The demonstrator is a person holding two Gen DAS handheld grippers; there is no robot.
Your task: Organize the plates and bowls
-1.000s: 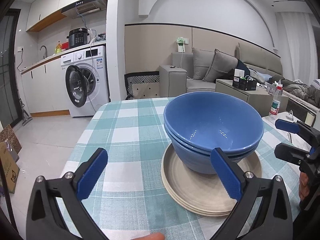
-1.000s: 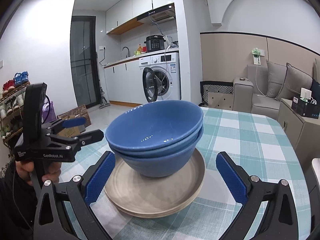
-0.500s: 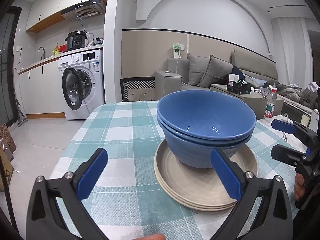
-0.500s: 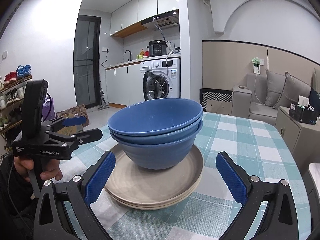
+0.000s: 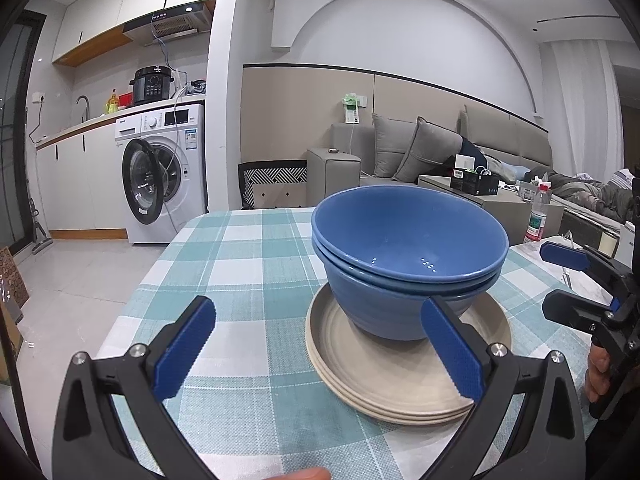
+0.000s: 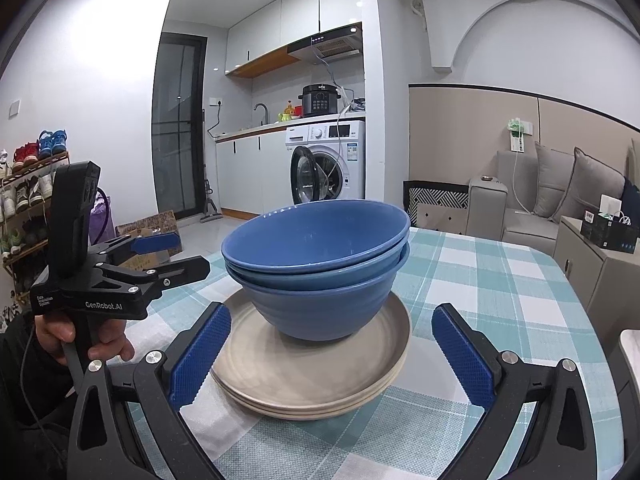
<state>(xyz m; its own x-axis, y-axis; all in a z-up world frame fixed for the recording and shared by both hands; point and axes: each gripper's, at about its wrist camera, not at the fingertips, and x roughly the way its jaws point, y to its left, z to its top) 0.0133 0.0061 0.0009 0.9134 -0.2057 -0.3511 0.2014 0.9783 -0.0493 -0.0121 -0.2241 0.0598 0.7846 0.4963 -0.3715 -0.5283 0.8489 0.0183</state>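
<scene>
A stack of blue bowls (image 5: pixel 408 248) (image 6: pixel 320 264) sits nested on a stack of beige plates (image 5: pixel 400 380) (image 6: pixel 312 376), on a table with a teal checked cloth (image 5: pixel 248 272) (image 6: pixel 500 280). My left gripper (image 5: pixel 318 306) is open and low over the table, left of the stack; its right finger crosses in front of the lowest bowl. My right gripper (image 6: pixel 331 314) is open, its fingers spread either side of the plates' near rim without touching. Each gripper shows in the other's view, open and hand-held: the left gripper (image 6: pixel 188 254) and the right gripper (image 5: pixel 548 278).
The table's left edge (image 5: pixel 132 304) drops to a tiled floor. A washing machine (image 5: pixel 164 176) with its door open stands behind, and a grey sofa (image 5: pixel 420 152) at the back right. A low side table with a bottle (image 5: pixel 536 216) lies beyond the table's right side.
Both grippers have dropped lower and levelled out, so the bowls now show more from the side. The bowls and plates have not moved. Both grippers stay open.
</scene>
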